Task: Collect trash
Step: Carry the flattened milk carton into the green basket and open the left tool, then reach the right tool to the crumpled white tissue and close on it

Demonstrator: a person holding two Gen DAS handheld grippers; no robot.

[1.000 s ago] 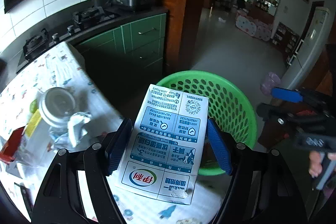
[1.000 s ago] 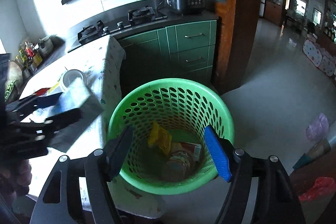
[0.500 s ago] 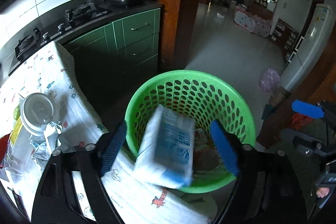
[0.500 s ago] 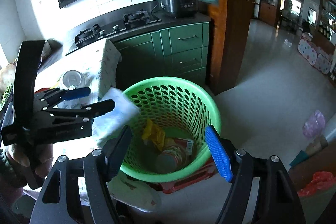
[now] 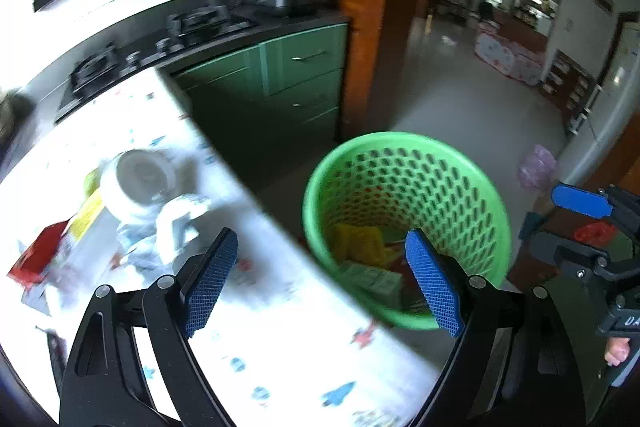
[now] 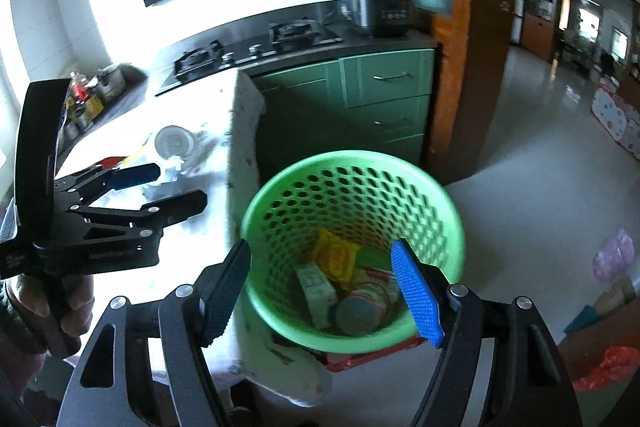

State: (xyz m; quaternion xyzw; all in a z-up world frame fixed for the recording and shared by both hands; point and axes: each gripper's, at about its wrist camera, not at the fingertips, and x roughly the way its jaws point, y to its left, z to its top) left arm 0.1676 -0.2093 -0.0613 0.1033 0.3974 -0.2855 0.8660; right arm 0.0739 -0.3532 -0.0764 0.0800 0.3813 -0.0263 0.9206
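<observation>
We see both tools empty now. The left hand-held gripper (image 5: 322, 281) has its jaws wide apart with nothing between them, above the counter (image 5: 280, 339) near its right edge. The right hand-held gripper (image 6: 320, 291) is also spread open and holds nothing; it hovers over the green basket (image 6: 452, 227), which stands on the floor just beside that edge of the counter.

Inside the basket lie a milk carton (image 6: 318, 289), a yellow packet (image 6: 336, 255) and a round can (image 6: 356, 315), close together at the bottom.

The trash that remains is on the counter, toward its left side: a white cup (image 5: 138, 183) lying on its side, a crumpled white tissue (image 5: 178, 223) touching it, a pack with a yellow label (image 5: 86, 219) and something red (image 5: 34, 259) at the far left. This part of the left wrist view is blurred, so we cannot tell more detail.

We judge the tissue is very light and soft; it will collapse under the pads, so a pinch in its thickest part is best. The cup looks light and thin, probably easy to crush and a little slippery. We think it is better to take it across the body near the rim, with gentle force, because the rim is the stiffest place.
</observation>
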